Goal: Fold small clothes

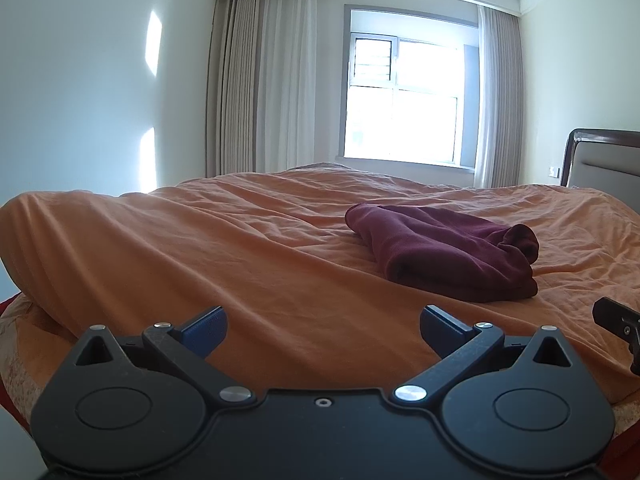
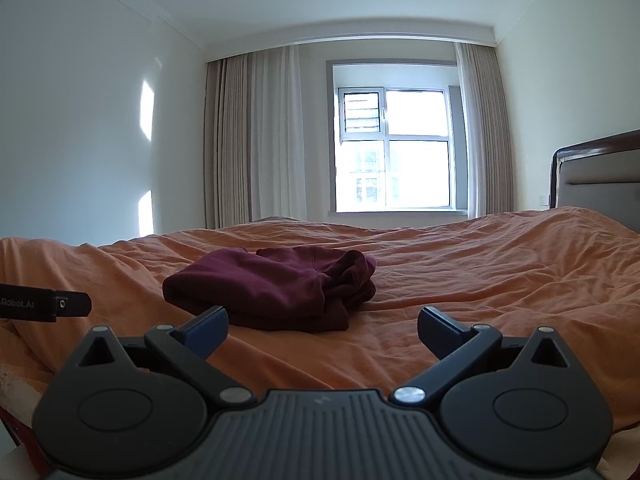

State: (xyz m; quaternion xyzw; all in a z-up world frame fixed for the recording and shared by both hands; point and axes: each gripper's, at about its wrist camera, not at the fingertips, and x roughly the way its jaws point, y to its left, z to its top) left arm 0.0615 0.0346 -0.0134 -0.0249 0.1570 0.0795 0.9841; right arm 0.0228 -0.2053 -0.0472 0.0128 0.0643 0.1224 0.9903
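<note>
Holding both tools low over the bed, you have nothing clamped in either one. Your left gripper [image 1: 323, 330] has its blue-padded fingers [image 1: 206, 330] spread wide apart, with only the orange bedspread [image 1: 240, 248] showing between them. Your right gripper [image 2: 323, 330] is the same — jaws wide, nothing between the pads.

The maroon garment [image 1: 444, 256] lies folded in a thick bundle on the bedspread, ahead of both tools and apart from them. From your left wrist view it sits ahead and to the right; from your right wrist view the same garment [image 2: 276, 290] sits ahead and to the left, its near edge just beyond the left finger [image 2: 206, 330]. One end of the bundle is bunched and rumpled, the other lies flatter.

Each tool shows at the edge of the other's view — the right one at the far right edge of the left wrist view, the left one at the far left edge of the right wrist view.

Beyond the bed stands a bright window [image 2: 394, 148] with pale curtains [image 2: 256, 136] drawn aside, and a dark-framed headboard [image 2: 596, 172] at the right.
</note>
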